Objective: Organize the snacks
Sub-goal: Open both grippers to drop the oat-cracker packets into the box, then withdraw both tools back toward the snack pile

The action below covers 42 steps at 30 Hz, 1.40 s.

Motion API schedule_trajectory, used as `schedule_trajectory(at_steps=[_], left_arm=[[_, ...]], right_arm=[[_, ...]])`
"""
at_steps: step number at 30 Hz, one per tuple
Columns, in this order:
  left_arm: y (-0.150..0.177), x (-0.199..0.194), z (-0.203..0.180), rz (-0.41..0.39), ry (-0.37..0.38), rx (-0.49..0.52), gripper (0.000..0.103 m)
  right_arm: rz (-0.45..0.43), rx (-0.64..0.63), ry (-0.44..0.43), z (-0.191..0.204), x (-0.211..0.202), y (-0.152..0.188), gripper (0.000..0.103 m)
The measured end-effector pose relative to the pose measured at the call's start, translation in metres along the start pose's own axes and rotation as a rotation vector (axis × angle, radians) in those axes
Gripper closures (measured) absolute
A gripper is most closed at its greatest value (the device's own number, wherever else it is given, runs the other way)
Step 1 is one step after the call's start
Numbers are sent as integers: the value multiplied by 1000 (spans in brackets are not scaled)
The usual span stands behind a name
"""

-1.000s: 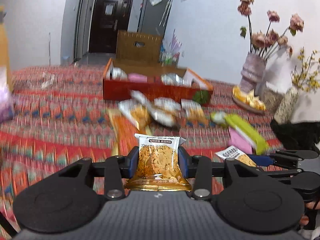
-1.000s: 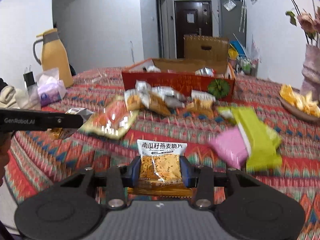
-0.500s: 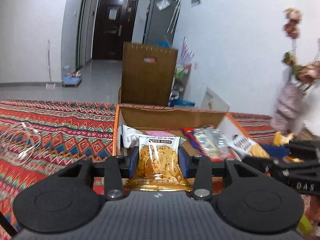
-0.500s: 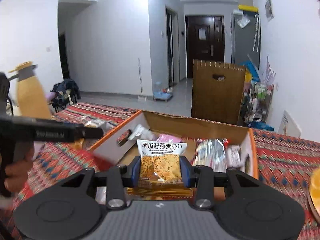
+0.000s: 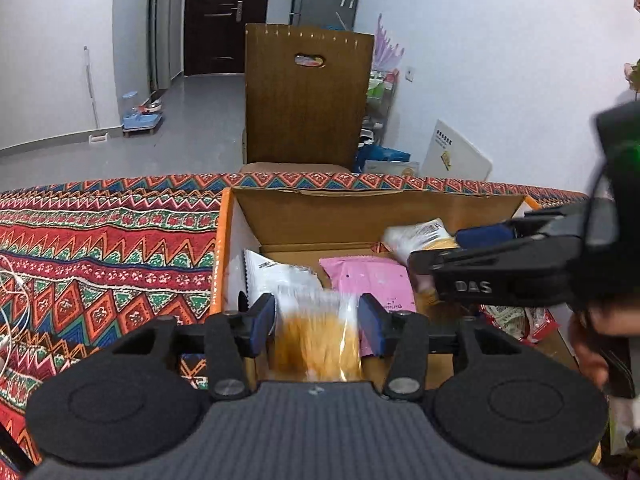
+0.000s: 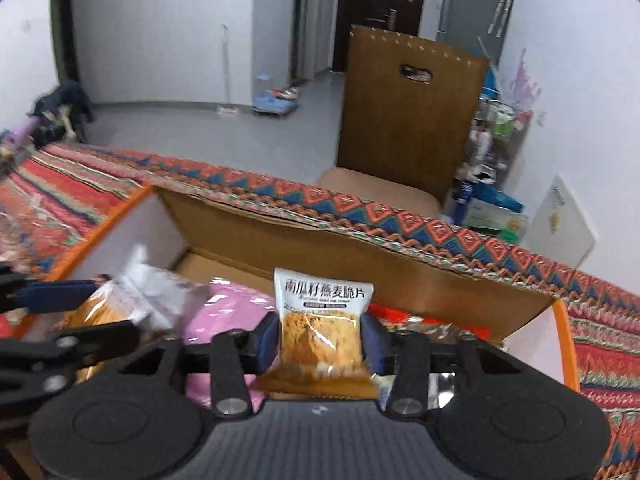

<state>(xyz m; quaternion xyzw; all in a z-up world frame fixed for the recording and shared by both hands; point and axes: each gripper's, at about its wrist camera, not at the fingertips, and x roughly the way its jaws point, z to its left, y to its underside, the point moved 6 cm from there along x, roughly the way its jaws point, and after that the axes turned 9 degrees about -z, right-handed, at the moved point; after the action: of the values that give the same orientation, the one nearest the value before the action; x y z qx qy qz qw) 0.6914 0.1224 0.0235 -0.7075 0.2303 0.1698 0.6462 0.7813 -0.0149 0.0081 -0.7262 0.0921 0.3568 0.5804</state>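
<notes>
Snacks were mostly about the cardboard box (image 5: 360, 216) on the patterned tablecloth (image 5: 100, 248).

Left wrist view: the left gripper (image 5: 316, 322) hung over the box, jaws opening, its crisp packet (image 5: 316, 340) blurred and loose between them, apparently dropping. A pink packet (image 5: 372, 280) and a white packet (image 5: 276, 276) already lay inside.

Right wrist view: the right gripper (image 6: 320, 340) was over the box too, jaws opening, pumpkin-seed crisp packet (image 6: 324, 316) between them, seemingly not yet dropped. I'd say partway done; can't tell what's left outside.
</notes>
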Motion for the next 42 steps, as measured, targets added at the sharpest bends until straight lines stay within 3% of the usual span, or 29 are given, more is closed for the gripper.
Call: schedule_trajectory(at_steps=[2,9,16,21,31,42], left_arm=[[-1,1,3,-2,0,-11,52],[-7,-17,3,-23,-12,-27,45],[-11,-70,-9,-83,-12,-2,22],[1,-133,-17,-147,-43,-13,16],[58,-259,-57,-260,-34,10,5],[165,-357,-96,-287,-36,6,2]], right_arm=[[-12,-3,7,2,3,1,42],[-43,1,6,0,-17,-1,41],[-95,47,-5,-11,-83,11,36],[-159,63,-12,-13,-154,39,26],[-254,67,-21,5,-291,127,20],[-312,73,-24,36,-398,241,15]])
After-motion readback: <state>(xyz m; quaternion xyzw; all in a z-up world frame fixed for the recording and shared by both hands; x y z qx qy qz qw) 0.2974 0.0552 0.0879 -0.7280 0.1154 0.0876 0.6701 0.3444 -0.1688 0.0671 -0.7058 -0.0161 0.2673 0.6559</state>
